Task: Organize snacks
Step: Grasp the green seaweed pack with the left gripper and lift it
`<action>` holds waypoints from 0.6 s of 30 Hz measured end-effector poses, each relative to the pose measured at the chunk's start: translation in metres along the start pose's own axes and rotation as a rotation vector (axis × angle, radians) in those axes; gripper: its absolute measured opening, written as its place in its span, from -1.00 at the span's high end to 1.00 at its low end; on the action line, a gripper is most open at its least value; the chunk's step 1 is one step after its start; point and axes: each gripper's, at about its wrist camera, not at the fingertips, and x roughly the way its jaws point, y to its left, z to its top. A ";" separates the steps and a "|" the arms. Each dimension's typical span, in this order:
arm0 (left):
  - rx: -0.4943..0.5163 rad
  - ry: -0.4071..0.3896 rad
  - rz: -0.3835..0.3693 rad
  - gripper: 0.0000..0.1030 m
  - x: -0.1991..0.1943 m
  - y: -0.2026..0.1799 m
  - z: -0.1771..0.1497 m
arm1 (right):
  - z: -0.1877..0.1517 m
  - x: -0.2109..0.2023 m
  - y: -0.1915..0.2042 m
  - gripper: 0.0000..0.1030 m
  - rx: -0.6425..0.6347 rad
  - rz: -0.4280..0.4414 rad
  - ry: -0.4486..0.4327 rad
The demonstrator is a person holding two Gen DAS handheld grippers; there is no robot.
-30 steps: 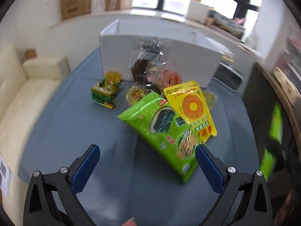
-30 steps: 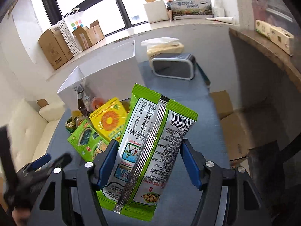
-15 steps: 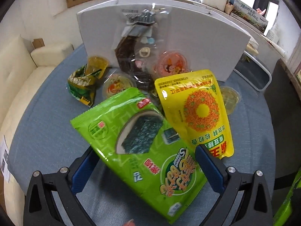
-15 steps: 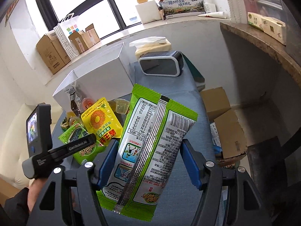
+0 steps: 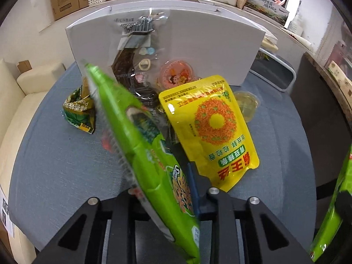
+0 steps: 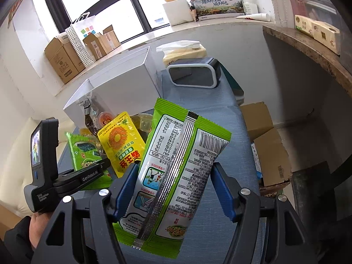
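Note:
My left gripper [image 5: 164, 189] is shut on a green seaweed snack bag [image 5: 140, 145], which tilts edge-on and is lifted off the blue table [image 5: 55, 165]. The same bag shows in the right wrist view [image 6: 85, 154]. My right gripper [image 6: 173, 180] is shut on a second green snack bag [image 6: 176, 171], held back side up above the table. A yellow snack pouch [image 5: 211, 127] lies flat. Behind it stand a clear bag of dark snacks [image 5: 134, 66], jelly cups [image 5: 176, 74] and a small green packet [image 5: 80, 112], in front of a white box [image 5: 209, 44].
A grey-white bin [image 6: 193, 74] and a tissue pack [image 6: 182, 50] sit at the table's far end. Cardboard boxes [image 6: 270, 154] stand on the floor to the right. A cream sofa [image 5: 22, 101] is at the left. A wooden counter [image 6: 308, 48] is at the right.
My left gripper moved forward and shut on the green seaweed bag, which has lifted and turned edge-on. My right gripper keeps holding its bag.

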 end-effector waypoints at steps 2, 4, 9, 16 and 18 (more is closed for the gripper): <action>0.031 -0.011 -0.011 0.60 -0.008 0.010 -0.001 | 0.001 0.000 0.004 -0.39 -0.005 0.000 -0.001; 0.070 -0.028 -0.023 0.67 -0.014 0.018 0.000 | 0.001 0.000 0.008 -0.39 -0.012 0.000 -0.003; 0.113 -0.072 -0.055 0.68 -0.041 0.042 -0.003 | 0.004 0.004 0.026 -0.39 -0.038 0.007 0.000; 0.138 -0.134 -0.120 0.69 -0.078 0.079 -0.001 | 0.009 0.014 0.060 -0.39 -0.078 0.022 0.006; 0.143 -0.139 -0.137 0.69 -0.086 0.087 0.002 | 0.012 0.016 0.071 -0.39 -0.087 0.030 -0.004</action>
